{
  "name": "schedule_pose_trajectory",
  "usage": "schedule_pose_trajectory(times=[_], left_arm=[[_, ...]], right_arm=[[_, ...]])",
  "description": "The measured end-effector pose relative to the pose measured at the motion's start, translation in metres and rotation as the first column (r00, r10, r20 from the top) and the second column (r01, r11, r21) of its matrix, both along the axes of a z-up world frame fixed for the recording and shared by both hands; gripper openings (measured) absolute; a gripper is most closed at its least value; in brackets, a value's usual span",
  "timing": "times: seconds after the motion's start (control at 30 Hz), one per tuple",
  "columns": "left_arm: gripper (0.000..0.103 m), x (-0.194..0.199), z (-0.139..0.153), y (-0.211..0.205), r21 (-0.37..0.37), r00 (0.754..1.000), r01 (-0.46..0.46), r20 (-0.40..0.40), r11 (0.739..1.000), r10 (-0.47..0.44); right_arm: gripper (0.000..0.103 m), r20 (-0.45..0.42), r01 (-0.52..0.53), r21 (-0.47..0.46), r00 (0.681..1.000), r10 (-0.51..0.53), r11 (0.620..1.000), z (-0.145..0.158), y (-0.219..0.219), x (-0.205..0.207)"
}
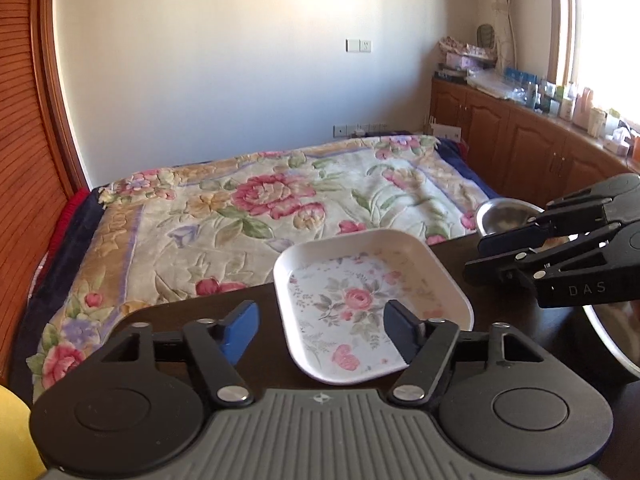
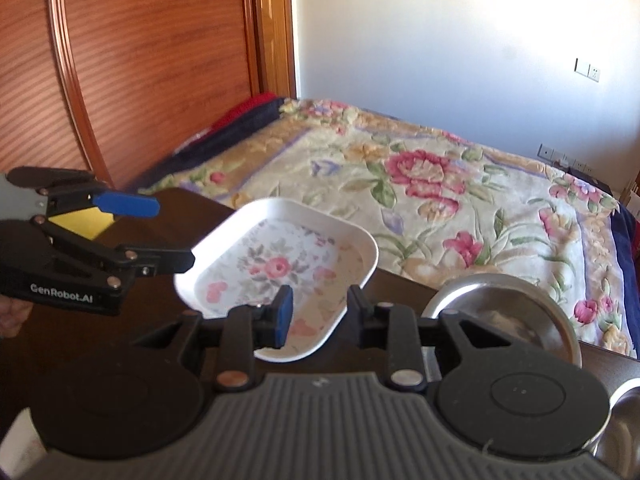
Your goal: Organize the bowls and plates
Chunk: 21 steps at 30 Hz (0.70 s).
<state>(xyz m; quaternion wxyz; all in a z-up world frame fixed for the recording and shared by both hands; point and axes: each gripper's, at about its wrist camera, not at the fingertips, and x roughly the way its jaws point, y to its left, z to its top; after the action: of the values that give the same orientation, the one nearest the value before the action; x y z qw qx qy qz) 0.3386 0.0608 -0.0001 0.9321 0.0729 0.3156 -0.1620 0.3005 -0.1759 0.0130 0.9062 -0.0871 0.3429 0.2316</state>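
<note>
A white square plate [image 1: 360, 304] with a pink floral print lies on the dark table [image 1: 200, 320]. My left gripper [image 1: 320, 330] is open, hovering at the plate's near left side with nothing between its fingers. From the right, my right gripper [image 1: 474, 259] reaches toward the plate's right edge, its fingers apart and empty. In the right wrist view the plate [image 2: 280, 256] sits just beyond my right gripper [image 2: 320, 310], and the left gripper [image 2: 164, 232] is open at the plate's left corner. A steel bowl [image 2: 500, 308] stands right of the plate, seen also as the bowl [image 1: 504, 214] behind the right gripper.
A bed with a floral blanket [image 1: 260, 208] runs along the table's far edge. A yellow object [image 2: 86, 222] lies on the table's left part. A second steel rim [image 1: 608, 344] shows at the right. Wooden cabinets [image 1: 520, 140] with clutter line the right wall.
</note>
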Motion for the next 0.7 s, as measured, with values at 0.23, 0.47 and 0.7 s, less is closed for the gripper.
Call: schedule_pose_trajectory(times=[0.23, 0.47, 0.7], left_arm=[[0.052, 0.019, -0.020, 0.008, -0.021, 0.999, -0.021, -0.049, 1.000, 0.020], [0.043, 0.029, -0.031, 0.014, -0.045, 0.996, -0.045, -0.083, 0.998, 0.042], [0.032, 0.032, -0.036, 0.014, -0.061, 0.994, -0.054, -0.100, 0.997, 0.048]], right_arm=[[0.030, -0.040, -0.013, -0.066, 0.999, 0.011, 0.998, -0.010, 0.007, 0.012], [0.030, -0.084, -0.028, -0.094, 0.996, 0.020, 0.995, -0.017, 0.009, 0.023], [0.029, -0.107, -0.054, -0.132, 0.993, 0.039, 0.990, -0.019, 0.015, 0.025]])
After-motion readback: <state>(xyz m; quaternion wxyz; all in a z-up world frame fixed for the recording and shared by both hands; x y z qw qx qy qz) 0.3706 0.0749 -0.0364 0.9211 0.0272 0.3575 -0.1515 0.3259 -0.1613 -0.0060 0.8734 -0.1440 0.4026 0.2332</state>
